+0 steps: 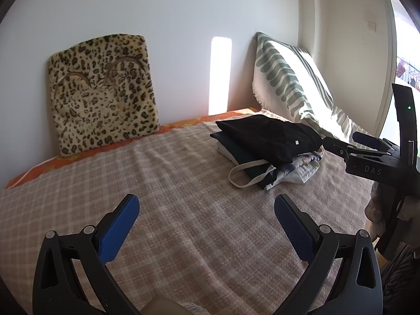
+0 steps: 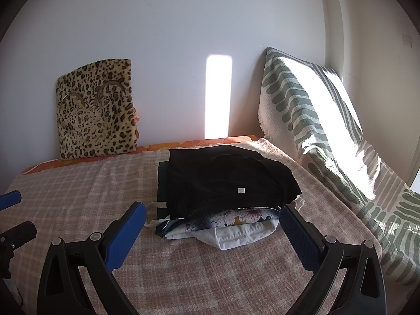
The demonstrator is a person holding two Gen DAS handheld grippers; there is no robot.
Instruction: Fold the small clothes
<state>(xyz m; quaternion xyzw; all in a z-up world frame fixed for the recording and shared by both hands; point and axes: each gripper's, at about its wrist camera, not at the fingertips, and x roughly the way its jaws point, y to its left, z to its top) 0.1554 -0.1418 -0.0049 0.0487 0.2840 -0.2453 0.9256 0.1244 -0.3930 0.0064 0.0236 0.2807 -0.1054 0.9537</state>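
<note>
A stack of folded clothes (image 2: 225,197) lies on the bed (image 2: 78,183), toward its far right part, near the green-patterned pillow (image 2: 302,120). On top is a black garment (image 2: 223,181) with a small white tag; under it show a dark green piece (image 1: 236,152), a flowered fabric (image 2: 236,216) and a white piece (image 2: 236,236) at the near edge. A pale strap loop (image 1: 244,173) sticks out on the stack's left side.

The left tool (image 1: 207,210) hangs over the bare checked blanket (image 1: 157,183), its blue pads wide apart and holding nothing. The right tool (image 2: 212,218) is also spread apart and empty, just in front of the stack's near edge; whether its pads touch the cloth cannot be told.

A leopard-print cushion (image 1: 102,92) leans on the pale wall (image 1: 170,13) at far left. A bright bar of sunlight (image 1: 220,76) falls on the wall between cushion and pillow. An orange sheet (image 1: 183,123) edges the bed's far side.
</note>
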